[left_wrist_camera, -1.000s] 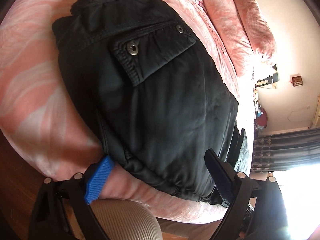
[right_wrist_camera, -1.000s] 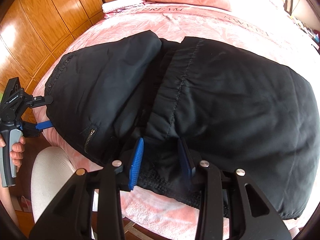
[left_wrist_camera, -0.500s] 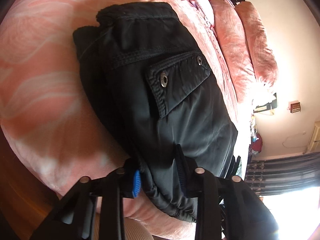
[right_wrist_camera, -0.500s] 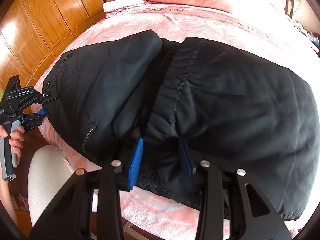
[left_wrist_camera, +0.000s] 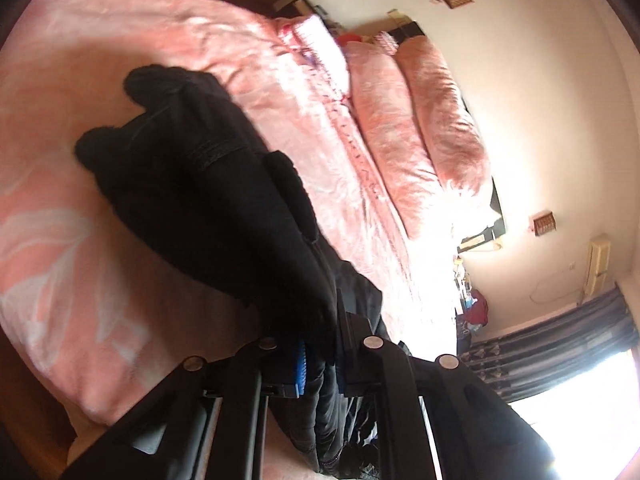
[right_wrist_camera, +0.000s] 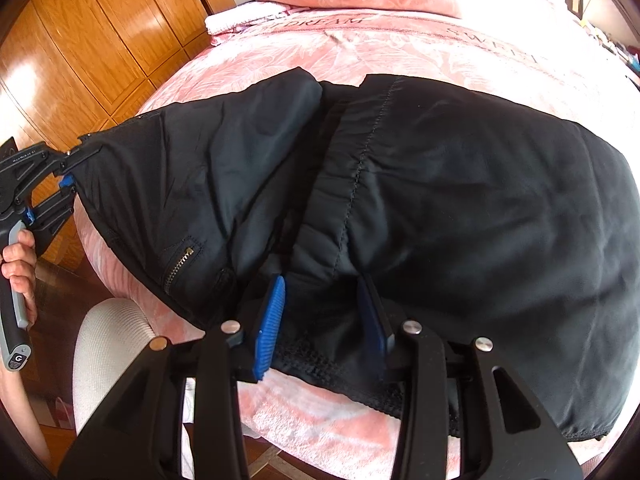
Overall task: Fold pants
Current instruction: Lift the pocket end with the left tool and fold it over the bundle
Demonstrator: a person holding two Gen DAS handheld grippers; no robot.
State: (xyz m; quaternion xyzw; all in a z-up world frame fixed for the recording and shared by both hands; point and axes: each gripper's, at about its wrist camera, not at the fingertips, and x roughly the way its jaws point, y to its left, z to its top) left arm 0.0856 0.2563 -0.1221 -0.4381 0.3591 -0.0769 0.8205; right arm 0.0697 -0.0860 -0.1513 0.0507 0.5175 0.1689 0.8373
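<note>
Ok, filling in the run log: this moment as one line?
left hand-held gripper: shut on pants | right hand-held gripper: opening, pants between | bed

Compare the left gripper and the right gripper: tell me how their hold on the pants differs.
The left gripper is shut tight on a thin edge of the pants, while the right gripper stands wider, its jaws opening around a thick bunched fold. The left gripper holds the end by the wooden wardrobe; the right gripper holds the near middle edge. Both have black fabric between blue pads.
</note>
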